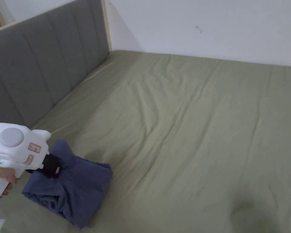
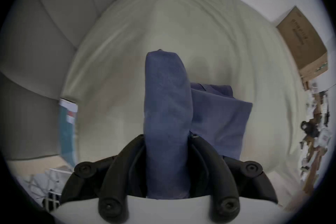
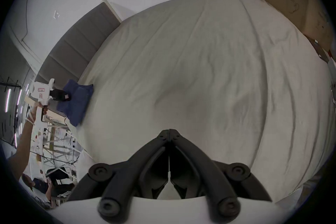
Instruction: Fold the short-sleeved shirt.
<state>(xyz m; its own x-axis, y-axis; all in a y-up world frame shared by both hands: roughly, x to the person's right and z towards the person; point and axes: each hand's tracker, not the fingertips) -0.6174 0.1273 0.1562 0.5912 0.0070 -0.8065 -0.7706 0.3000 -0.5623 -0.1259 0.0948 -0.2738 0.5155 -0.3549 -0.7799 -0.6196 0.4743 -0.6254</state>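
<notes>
Nearest the head camera, the left gripper (image 1: pixel 52 170) bites into the blue shirt (image 1: pixel 78 188), which lies as a small folded bundle near the bed's (image 1: pixel 187 121) corner by the headboard (image 1: pixel 41 72). From the left gripper view, both jaws clamp a thick fold of shirt (image 2: pixel 167 118), the rest lying flat beside it. From the right gripper view, the right gripper (image 3: pixel 169 134) hangs over bare sheet, jaws together and empty, well apart from the shirt. Folding looks nearly done; placing and letting go seem left.

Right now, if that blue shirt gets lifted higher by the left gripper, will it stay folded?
Probably not. The blue shirt looks soft and creased, so loose layers would likely droop. The left gripper pinches one thick fold, so the rest may slide open.
</notes>
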